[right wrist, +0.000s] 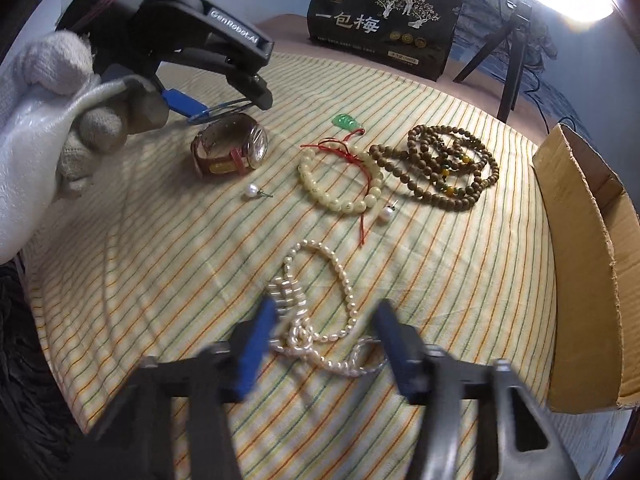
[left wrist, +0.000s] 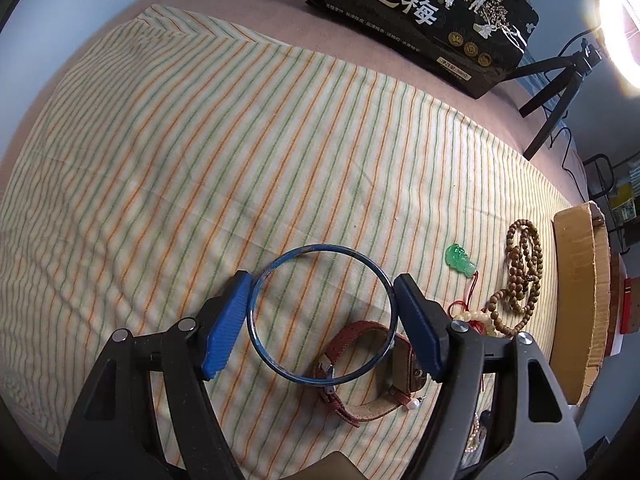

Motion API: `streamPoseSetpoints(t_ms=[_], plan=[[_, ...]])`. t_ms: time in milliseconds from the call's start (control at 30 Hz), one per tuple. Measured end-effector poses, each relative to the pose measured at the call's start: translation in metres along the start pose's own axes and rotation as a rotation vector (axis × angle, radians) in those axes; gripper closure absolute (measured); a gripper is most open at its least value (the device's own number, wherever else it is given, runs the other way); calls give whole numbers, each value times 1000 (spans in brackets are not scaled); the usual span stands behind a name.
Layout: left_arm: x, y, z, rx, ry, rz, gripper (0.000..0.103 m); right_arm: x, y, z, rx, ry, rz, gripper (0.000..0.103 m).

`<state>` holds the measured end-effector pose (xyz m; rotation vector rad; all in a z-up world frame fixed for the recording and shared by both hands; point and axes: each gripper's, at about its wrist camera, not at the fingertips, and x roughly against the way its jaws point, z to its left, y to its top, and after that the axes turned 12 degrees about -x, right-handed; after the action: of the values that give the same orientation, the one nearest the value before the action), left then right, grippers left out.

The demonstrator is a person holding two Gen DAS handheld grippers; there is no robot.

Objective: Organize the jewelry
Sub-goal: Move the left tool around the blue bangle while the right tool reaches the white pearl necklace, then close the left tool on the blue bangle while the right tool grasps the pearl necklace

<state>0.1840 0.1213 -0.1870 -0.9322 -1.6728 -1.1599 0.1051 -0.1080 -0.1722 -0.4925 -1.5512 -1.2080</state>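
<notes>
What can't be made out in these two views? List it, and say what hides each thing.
- Cardboard box interior: both views show only its walls; the right edge crops it.
- Right gripper grip: its fingers are motion-blurred around the pearl necklace; contact unclear.
- Watch face: left view, blocked by the blue bangle and the left gripper.
- Black bag small print: too small.

The table carries a striped cloth. Resting on the cloth: a red-strapped watch, two loose pearl earrings, a cream bead bracelet, a green pendant, brown prayer beads and a pearl necklace. A cardboard box stands at the cloth's right edge; a black packet stands on the bare table behind.
</notes>
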Motion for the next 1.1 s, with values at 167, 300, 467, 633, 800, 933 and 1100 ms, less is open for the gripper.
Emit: streamPoseSetpoints(t_ms=[167,300,467,633,800,933,1100], plan=[[11,-1,7,7,14,-20,29,3,4,-9,-24,27,16,94],[21,-3,9,1,13,-39,29,8,5,-14,-43,38,10,96],[34,-6,2,-16,15,-73,29,28,9,-25,-76,36,-41,96],[49,-7,-11,-36,-9,-110,29,56,13,-41,-135,38,-112,96],[63,-10,-37,-90,-23,-147,29,83,19,-56,-183,28,-193,96],[70,-12,-65,-143,-50,-168,29,108,21,-70,-221,20,-266,96],[81,-9,-101,-201,-85,-196,29,129,24,-93,-268,-3,-333,96]])
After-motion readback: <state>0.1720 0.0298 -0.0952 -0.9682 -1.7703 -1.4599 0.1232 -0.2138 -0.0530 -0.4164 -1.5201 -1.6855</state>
